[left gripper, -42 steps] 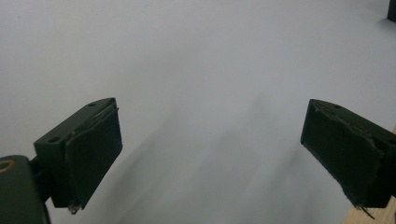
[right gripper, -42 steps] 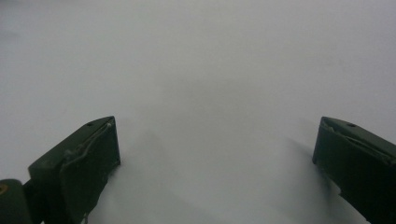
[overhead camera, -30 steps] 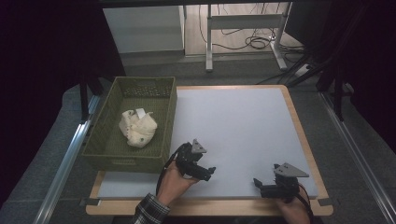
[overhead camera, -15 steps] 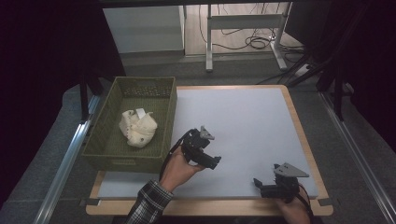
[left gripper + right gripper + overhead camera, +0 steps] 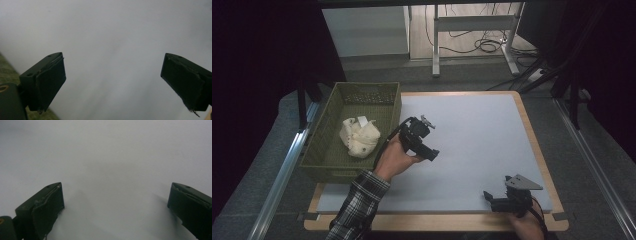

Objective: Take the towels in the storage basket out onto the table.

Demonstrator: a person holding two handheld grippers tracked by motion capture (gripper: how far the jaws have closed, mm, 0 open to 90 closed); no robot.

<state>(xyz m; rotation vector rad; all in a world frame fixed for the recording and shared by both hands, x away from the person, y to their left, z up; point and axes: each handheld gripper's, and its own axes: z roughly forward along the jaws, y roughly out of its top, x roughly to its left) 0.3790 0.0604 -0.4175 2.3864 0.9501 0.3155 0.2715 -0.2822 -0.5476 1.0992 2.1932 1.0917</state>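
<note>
Currently, the left gripper point(image 5: 424, 145) hovers above the desk point(image 5: 472, 130) just beside the green basket point(image 5: 384, 100), jaws apart and empty. A white cloth point(image 5: 359, 137) lies inside the basket. The right gripper point(image 5: 497, 197) rests at the desk's near edge, jaws wide apart.

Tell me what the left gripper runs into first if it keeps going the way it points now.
Probably the white table mat. The left gripper, jaws open and empty, angles down and right, away from the green basket; height is hard to judge.
</note>
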